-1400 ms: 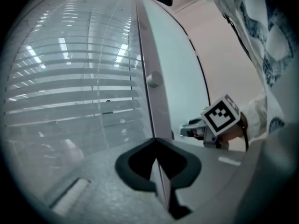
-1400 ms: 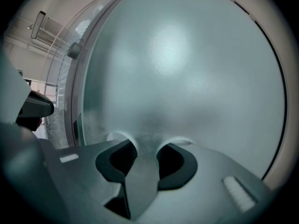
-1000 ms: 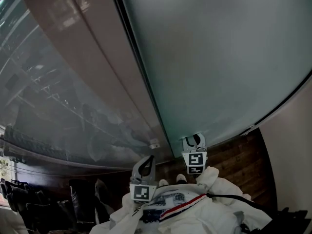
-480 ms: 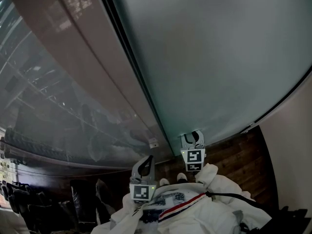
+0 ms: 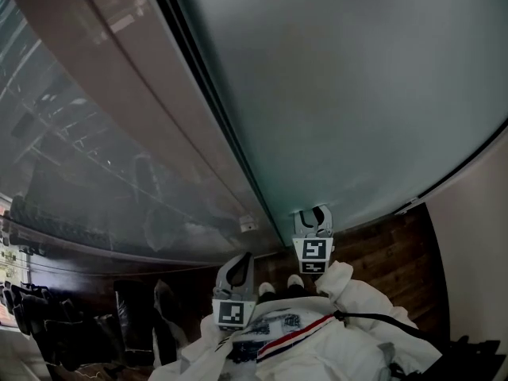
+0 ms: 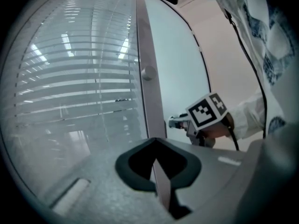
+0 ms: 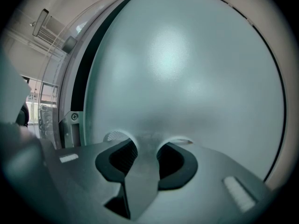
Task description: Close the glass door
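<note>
No legible text; garment [image 5: 305, 346] print seems blurred.

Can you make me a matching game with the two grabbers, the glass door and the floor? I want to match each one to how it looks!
Things:
1. left gripper
2. right gripper
3. glass door
4. floor

How it looks:
A. dark brown wood
B. jaws apart
C. frosted and pale
D. jaws together

Right pairs: 1-D, 2-B, 3-C, 4-A
</note>
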